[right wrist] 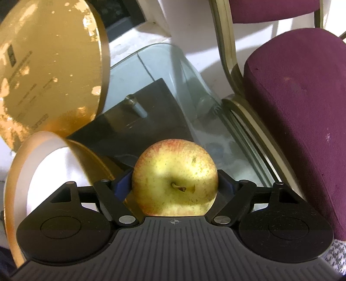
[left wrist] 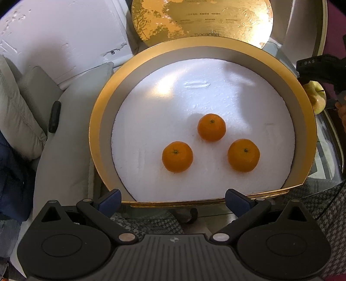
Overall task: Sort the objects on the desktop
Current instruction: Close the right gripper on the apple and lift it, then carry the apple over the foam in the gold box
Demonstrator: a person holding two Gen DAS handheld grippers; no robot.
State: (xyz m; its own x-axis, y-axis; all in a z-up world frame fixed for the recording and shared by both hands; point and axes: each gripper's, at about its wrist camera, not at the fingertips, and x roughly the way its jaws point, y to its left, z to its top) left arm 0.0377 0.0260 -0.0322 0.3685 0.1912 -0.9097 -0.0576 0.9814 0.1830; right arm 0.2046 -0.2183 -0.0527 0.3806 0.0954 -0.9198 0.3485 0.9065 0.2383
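Three oranges (left wrist: pixel 212 127) sit in the big round gold box (left wrist: pixel 95 138), on its white foam floor. In the left view they make a little triangle near the middle of the box. One is at 12 o'clock, one at 8 o'clock and one at 4 o'clock. None of them touch. So that part of the sorting looks done.

The apple (right wrist: pixel 174 178) is not in the box yet. It is yellow with some red, and its stem points up at the camera. The right gripper (right wrist: pixel 174 186) has it: the blue pads sit tight against both sides of the apple, with the jaws about halfway apart, as wide as the apple is. Whether the apple is up in the air or resting on the glass table (right wrist: pixel 151 64), I cannot tell. In the right view the box rim is at 9 o'clock from the apple, just beside it. In the left view the apple peeks out past the box edge at 3 o'clock.

The left gripper (left wrist: pixel 173 200) is wide open and holds nothing. It hangs over the near edge of the box, at 6 o'clock from the oranges.

The gold lid (left wrist: pixel 202 20) leans behind the box at 12 o'clock.

I think what is left is to put the apple into the box beside the oranges. There is lots of bare foam for it. No other loose fruit shows.
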